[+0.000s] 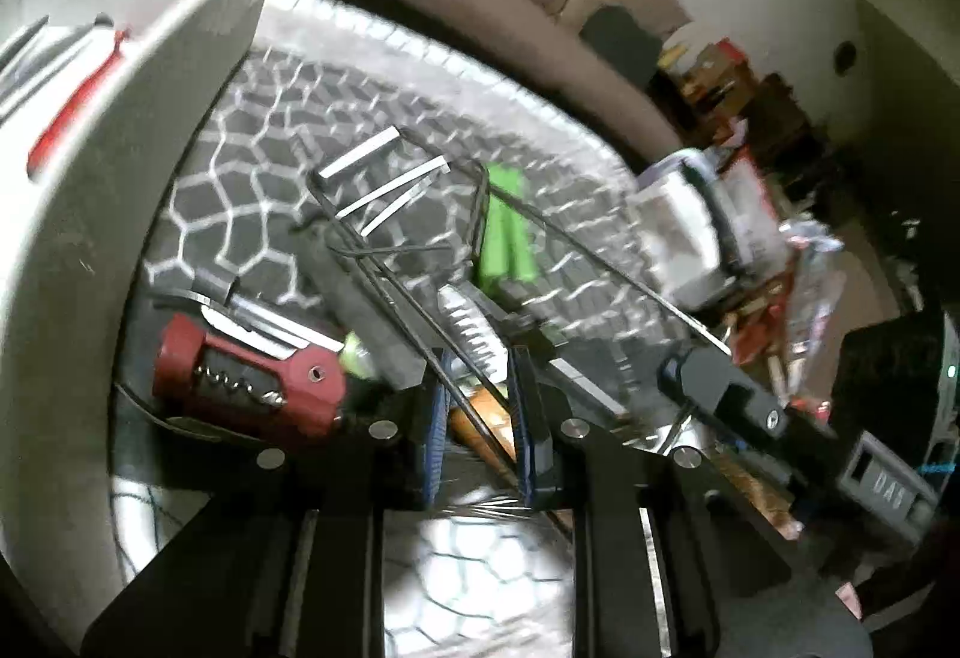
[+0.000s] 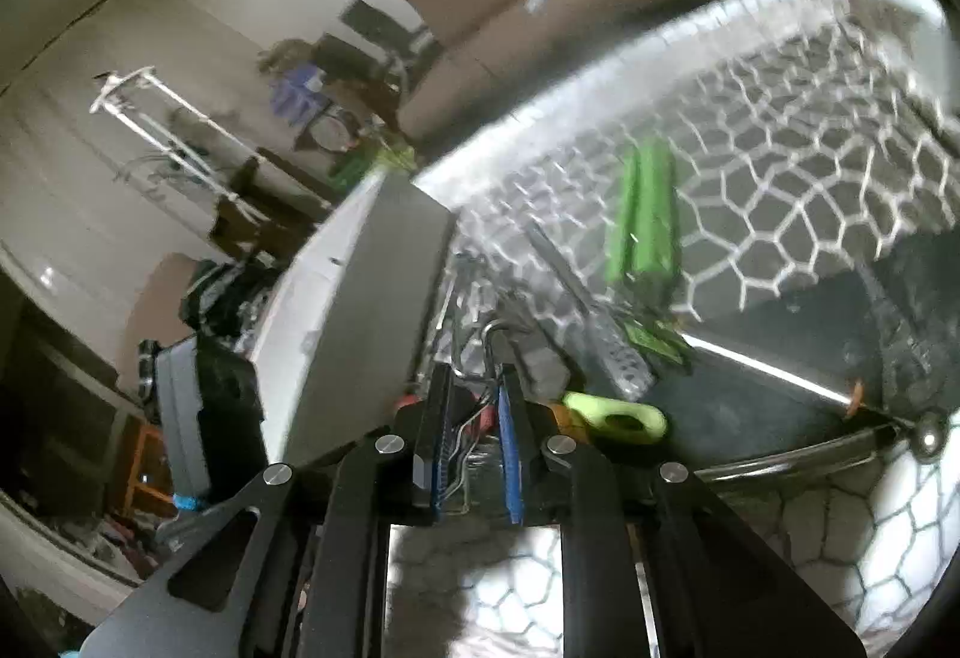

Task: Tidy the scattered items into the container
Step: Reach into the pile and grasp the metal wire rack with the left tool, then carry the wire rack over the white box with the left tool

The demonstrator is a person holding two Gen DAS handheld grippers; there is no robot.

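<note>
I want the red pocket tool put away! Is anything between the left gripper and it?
Yes. A dark grey bar lies slanted between the left gripper and the red pocket tool, its lower end by the gripper's finger. Thin black wires also cross between the jaws.

The counter (image 1: 252, 202) carried a dark cover with a pale honeycomb pattern. Ahead of the left hand-held gripper (image 1: 480, 418) a green tool (image 1: 507, 238) lay on it, with a wire whisk (image 1: 408, 190) just nearer. Off to that gripper's left lay a red multi-tool (image 1: 252, 382), beside the white container (image 1: 120, 129). Ahead and to the right of the right hand-held gripper (image 2: 474, 454) lay a green-handled opener (image 2: 618, 415).
</note>
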